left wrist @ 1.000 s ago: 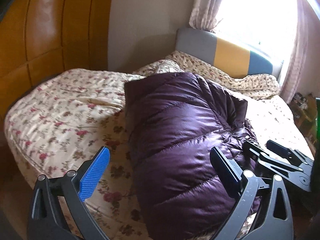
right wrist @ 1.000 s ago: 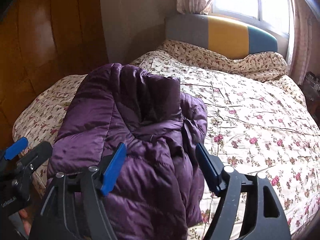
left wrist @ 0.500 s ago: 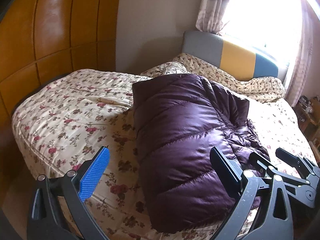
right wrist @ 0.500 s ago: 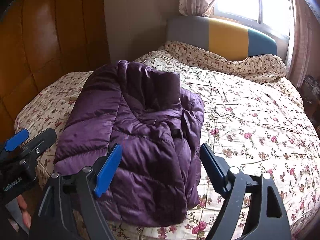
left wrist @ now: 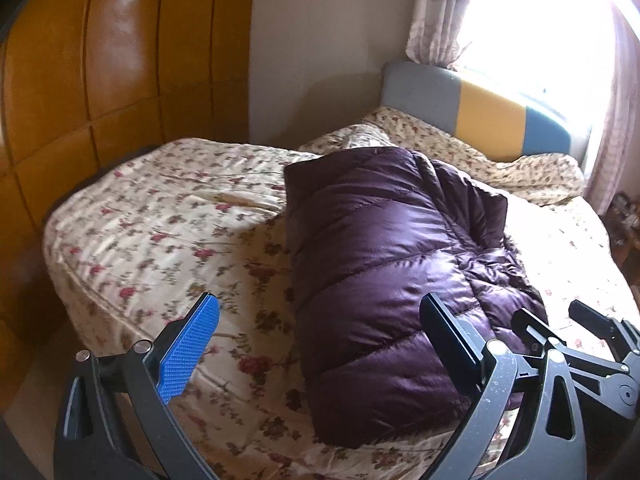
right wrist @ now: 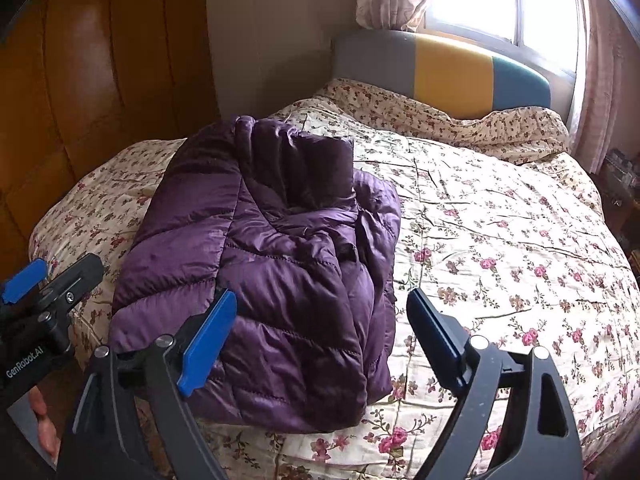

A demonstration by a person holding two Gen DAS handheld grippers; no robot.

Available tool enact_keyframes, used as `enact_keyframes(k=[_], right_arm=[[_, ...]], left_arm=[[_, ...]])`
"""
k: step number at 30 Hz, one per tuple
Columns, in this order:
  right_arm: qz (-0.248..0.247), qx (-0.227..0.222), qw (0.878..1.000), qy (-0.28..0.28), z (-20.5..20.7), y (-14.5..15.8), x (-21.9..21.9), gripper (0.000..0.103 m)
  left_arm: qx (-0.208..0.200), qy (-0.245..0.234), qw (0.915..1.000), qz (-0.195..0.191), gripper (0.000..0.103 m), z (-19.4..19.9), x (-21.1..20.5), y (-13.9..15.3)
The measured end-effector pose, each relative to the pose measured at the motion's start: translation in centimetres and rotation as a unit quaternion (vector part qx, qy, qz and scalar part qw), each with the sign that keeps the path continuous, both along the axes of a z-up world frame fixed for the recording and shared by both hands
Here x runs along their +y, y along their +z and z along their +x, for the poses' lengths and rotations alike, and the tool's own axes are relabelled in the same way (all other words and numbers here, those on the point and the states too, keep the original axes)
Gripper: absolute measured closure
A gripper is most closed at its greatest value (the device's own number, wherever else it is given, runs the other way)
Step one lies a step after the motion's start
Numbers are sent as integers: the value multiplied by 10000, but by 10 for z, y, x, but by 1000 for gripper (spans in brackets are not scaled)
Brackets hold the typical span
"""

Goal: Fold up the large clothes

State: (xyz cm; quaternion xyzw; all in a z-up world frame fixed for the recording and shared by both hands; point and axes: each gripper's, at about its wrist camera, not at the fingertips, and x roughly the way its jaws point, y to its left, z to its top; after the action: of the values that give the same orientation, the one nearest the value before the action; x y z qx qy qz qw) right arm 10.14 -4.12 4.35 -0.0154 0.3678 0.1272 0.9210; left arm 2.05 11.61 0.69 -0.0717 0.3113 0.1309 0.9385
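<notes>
The purple jacket [right wrist: 264, 264] lies folded on the bed [right wrist: 500, 240]. Both grippers, left [left wrist: 320, 344] and right [right wrist: 320, 332], hover beside the jacket, fingers spread, the right's opening, pinching nothing; back away cleanly without snagging it.

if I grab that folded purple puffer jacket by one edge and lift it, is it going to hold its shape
Probably not. The purple puffer jacket looks soft and puffy, so its loosely stacked layers would likely flop open. Its shiny shell suggests the layers slide easily. It is probably light for its bulk.
</notes>
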Motion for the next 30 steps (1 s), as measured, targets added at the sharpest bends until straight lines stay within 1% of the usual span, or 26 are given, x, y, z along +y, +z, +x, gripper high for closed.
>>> enact_keyframes(k=[3, 5, 9, 11, 18, 21, 30], right_arm=[[20, -9, 10000, 8, -3, 3, -2, 16], [48, -23, 10000, 23, -6, 5, -4, 15], [48, -57, 10000, 66, -12, 8, -3, 13], [67, -57, 9999, 89, -14, 8, -3, 10], [33, -50, 9999, 146, -22, 7, 0, 9], [-52, -111, 9997, 203, -26, 7, 3, 7], [-103, -136, 9994, 300, -31, 6, 12, 6]], left_arm=[[-39, 172, 9997, 169, 3, -6, -4, 2], [-31, 224, 9995, 209, 3, -8, -5, 2], [-1, 200, 9998, 12, 3, -12, 0, -2], [35, 298, 9995, 45, 3, -14, 1, -3], [152, 494, 9983, 254, 3, -21, -1, -6], [195, 513, 9984, 144, 3, -22, 1, -7], [180, 557, 9982, 118, 3, -27, 4, -7]])
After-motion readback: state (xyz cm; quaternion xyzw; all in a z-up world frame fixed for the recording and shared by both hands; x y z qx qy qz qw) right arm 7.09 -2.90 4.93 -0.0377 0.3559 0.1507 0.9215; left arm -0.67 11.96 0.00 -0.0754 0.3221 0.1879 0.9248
